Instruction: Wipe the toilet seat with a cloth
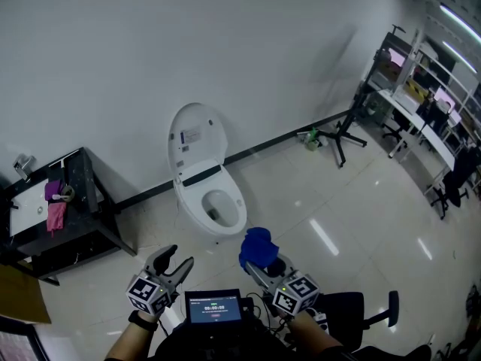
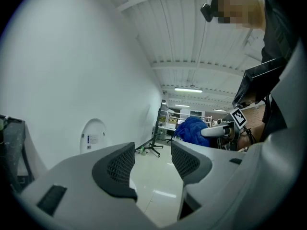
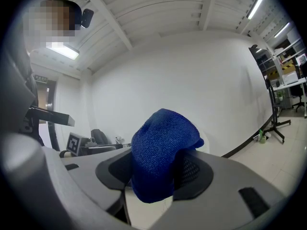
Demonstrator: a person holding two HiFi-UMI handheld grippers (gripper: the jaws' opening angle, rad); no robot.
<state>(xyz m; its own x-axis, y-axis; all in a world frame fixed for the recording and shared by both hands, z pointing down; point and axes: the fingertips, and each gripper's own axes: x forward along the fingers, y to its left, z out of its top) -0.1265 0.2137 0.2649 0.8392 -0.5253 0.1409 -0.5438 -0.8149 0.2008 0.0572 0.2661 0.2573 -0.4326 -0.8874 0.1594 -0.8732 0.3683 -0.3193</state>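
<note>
A white toilet (image 1: 210, 201) stands against the wall with its lid (image 1: 197, 138) raised and its seat (image 1: 234, 215) down. My right gripper (image 1: 254, 265) is held low in front of it, shut on a bunched blue cloth (image 1: 258, 247) that sticks up from the jaws. In the right gripper view the blue cloth (image 3: 160, 152) fills the gap between the pads. My left gripper (image 1: 179, 262) hovers to the left of it, open and empty. From the left gripper view, the lid (image 2: 94, 134) shows far off and the cloth (image 2: 192, 130) at right.
A black sink cabinet (image 1: 56, 216) with a pink cloth (image 1: 55, 215) stands left of the toilet. A black stand (image 1: 338, 135) and a green bottle (image 1: 312, 138) sit by the wall at right. Desks and chairs (image 1: 425, 134) fill the far right. A screen (image 1: 215, 307) hangs at my chest.
</note>
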